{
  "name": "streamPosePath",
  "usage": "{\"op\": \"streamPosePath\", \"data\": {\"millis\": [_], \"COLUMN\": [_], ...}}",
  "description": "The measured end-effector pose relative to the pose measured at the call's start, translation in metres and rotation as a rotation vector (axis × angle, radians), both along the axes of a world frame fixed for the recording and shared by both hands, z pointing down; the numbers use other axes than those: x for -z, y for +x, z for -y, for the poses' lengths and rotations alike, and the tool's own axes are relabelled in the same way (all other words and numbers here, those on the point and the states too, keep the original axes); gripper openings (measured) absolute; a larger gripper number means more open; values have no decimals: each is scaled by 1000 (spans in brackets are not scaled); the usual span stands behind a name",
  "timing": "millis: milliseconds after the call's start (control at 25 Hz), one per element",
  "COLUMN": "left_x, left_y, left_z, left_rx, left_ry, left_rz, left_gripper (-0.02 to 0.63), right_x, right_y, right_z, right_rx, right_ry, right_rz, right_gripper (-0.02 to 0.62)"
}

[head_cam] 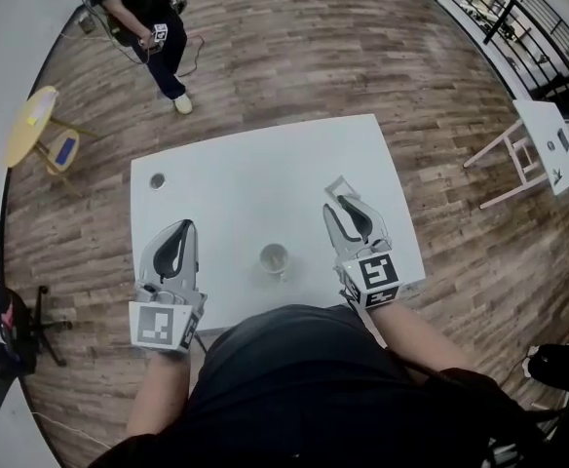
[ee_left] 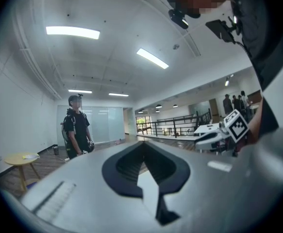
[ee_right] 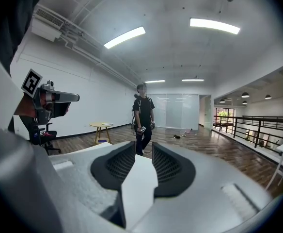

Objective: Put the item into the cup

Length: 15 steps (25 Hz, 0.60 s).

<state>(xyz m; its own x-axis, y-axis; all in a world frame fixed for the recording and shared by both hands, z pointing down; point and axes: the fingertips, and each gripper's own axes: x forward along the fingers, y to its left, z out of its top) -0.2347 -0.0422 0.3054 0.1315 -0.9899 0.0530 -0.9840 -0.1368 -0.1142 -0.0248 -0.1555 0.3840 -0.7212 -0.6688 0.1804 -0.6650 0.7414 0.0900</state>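
A small white cup (head_cam: 273, 258) stands upright near the front edge of the white table (head_cam: 255, 164), between my two grippers. My right gripper (head_cam: 335, 203) hovers to the right of the cup, shut on a flat white item (head_cam: 337, 187) that sticks out past its tips. In the right gripper view the white item (ee_right: 139, 183) sits in the narrow gap of the right gripper (ee_right: 143, 152). My left gripper (head_cam: 181, 226) is left of the cup, shut and holding nothing. In its own view the left gripper (ee_left: 142, 143) shows its pads meeting.
A small dark round object (head_cam: 158, 180) lies near the table's far left corner. A person (head_cam: 153, 27) stands beyond the table. A yellow side table (head_cam: 31, 125) and an office chair (head_cam: 12, 320) are at the left, a white stand (head_cam: 548, 149) and a railing (head_cam: 499, 8) at the right.
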Motion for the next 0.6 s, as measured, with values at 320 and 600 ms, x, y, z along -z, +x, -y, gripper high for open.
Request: {"op": "streamPosePath", "data": {"millis": [320, 600], "left_x": [-6, -5], "left_y": [-4, 2], "left_z": [2, 11], "left_rx": [-11, -65], "left_ry": [-13, 15], "left_rz": [19, 5], "left_gripper": [-2, -2], "right_x": [2, 3], "right_y": [8, 23], "right_z": [3, 6], "right_rx": [-27, -75], "right_ry": [4, 12], "right_rz": [5, 3], "right_gripper": [103, 101]}}
